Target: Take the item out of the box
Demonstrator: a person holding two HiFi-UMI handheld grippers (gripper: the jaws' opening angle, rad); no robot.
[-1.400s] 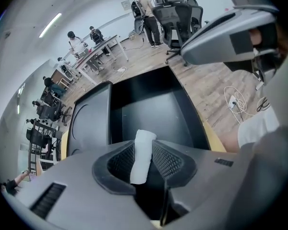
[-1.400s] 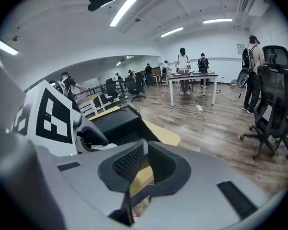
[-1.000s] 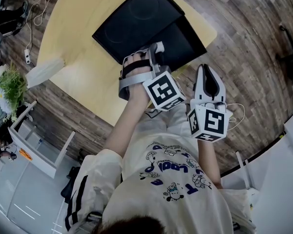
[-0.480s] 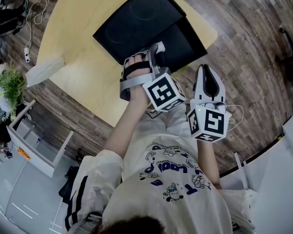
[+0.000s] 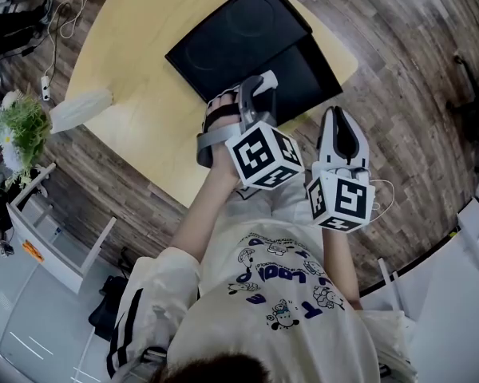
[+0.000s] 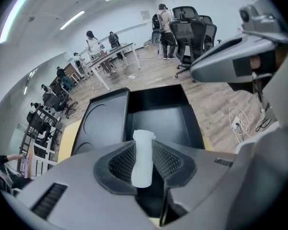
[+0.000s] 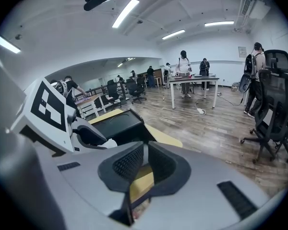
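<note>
A black box (image 5: 303,74) lies open on the yellow table (image 5: 136,110), its lid (image 5: 231,34) folded back to the far left. My left gripper (image 5: 259,84) hangs over the box's near edge, its pads pressed on a small white roll-shaped item (image 6: 143,157). The item stands upright between the pads, above the dark inside of the box (image 6: 161,119). My right gripper (image 5: 338,116) is held off the table's near right corner, shut with nothing in it. From the right gripper view (image 7: 145,164), the box (image 7: 120,123) and the left gripper (image 7: 86,135) are to the left.
A white pouch (image 5: 78,108) lies at the table's left edge. A plant (image 5: 20,130) and a white shelf (image 5: 56,246) stand on the wooden floor to the left, with cables (image 5: 64,22) beyond. Office chairs (image 6: 192,32) and people at a table (image 6: 105,56) are far behind.
My left gripper has lifted slightly and its marker cube has turned toward the head camera, with the white item still in its jaws. The right gripper has stayed where it was.
</note>
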